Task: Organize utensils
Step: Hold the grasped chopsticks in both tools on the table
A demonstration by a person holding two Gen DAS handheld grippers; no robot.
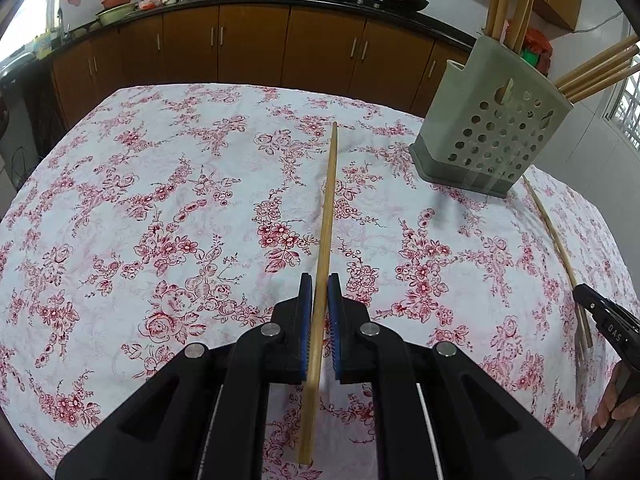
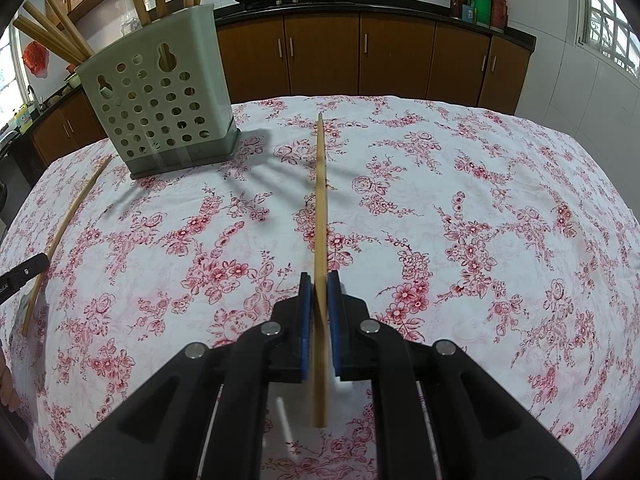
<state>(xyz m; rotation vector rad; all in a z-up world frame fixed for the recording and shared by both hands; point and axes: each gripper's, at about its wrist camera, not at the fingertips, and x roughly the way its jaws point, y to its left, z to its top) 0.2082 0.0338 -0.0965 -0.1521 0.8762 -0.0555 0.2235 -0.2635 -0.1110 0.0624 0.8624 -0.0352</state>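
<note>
Above a table draped in white cloth printed with red flowers (image 1: 168,208), the left gripper (image 1: 319,292) clamps a long bamboo chopstick (image 1: 326,216) between its blue pads, while the right gripper (image 2: 319,290) pinches a second bamboo chopstick (image 2: 321,208) the same way. Both sticks point toward the far edge. Farther off stands the grey-green perforated plastic utensil holder (image 1: 492,132), already bristling with bamboo sticks. Only the right view shows the window; the left alone shows the sink corner.
</note>
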